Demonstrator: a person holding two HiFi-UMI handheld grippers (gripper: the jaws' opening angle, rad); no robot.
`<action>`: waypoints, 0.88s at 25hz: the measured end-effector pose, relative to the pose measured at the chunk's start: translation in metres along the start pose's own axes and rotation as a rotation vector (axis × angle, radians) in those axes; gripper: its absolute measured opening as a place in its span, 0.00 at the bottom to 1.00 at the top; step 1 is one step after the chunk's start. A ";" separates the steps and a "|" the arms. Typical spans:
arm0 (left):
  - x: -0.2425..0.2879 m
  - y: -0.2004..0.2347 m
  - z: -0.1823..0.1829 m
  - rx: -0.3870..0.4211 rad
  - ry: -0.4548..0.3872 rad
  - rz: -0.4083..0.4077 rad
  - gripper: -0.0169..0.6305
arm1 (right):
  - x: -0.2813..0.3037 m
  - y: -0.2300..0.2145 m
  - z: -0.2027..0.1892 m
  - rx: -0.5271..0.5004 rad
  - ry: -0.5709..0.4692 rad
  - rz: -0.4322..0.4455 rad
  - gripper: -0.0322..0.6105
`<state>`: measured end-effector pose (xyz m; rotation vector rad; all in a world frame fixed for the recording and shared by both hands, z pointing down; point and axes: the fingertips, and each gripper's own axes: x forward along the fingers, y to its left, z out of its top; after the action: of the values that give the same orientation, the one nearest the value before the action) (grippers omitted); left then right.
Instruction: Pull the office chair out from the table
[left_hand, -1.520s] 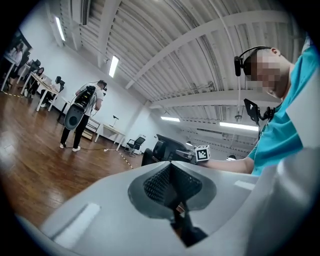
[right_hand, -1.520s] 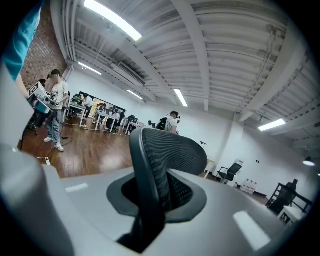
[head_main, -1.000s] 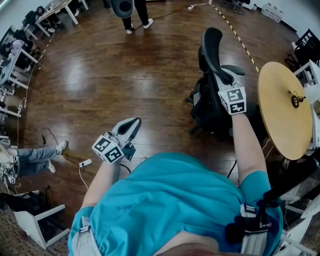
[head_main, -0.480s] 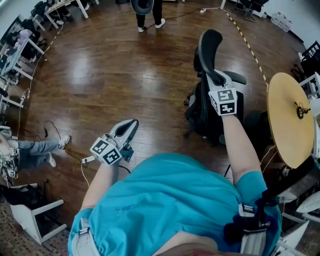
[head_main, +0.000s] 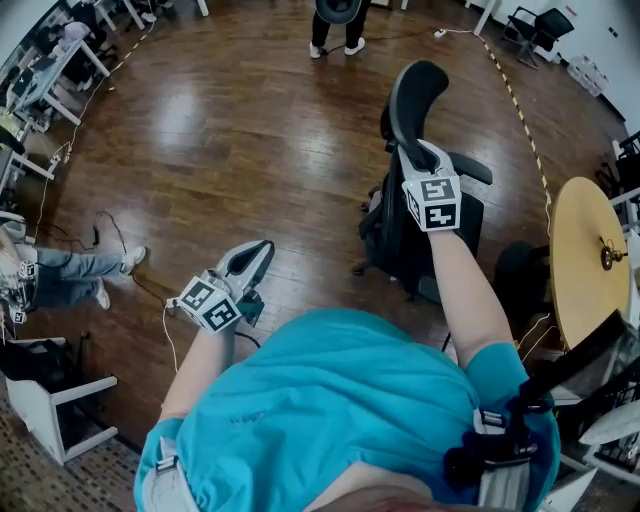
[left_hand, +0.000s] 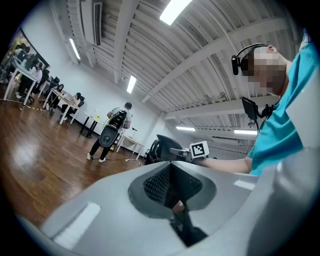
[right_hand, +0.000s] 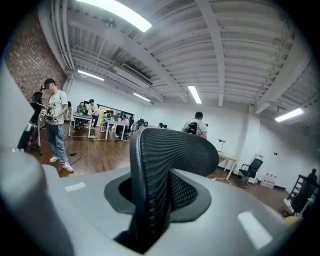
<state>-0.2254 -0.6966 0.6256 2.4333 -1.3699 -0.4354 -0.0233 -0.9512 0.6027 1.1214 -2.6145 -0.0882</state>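
Head view: the chair stands well clear of the round table, off to its left, so the pull itself looks done. The left gripper hangs far from the table, over the floor.

Left gripper view: its jaws are together, with nothing between them.

Right gripper view: the right gripper is opening, the chair's back edge between its jaws. The next move is likely to draw the gripper straight off the backrest without nudging the chair tableward.
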 end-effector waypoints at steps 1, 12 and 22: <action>-0.009 0.006 0.000 -0.001 -0.005 0.010 0.03 | 0.008 0.011 0.002 -0.021 0.003 0.010 0.20; -0.110 0.066 0.014 -0.016 -0.088 0.131 0.03 | 0.096 0.137 0.037 -0.064 0.002 0.110 0.25; -0.192 0.086 0.023 -0.006 -0.164 0.247 0.03 | 0.156 0.239 0.069 -0.079 -0.006 0.209 0.28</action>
<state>-0.3956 -0.5761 0.6606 2.2254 -1.7081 -0.5851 -0.3123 -0.9007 0.6158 0.8176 -2.6902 -0.1483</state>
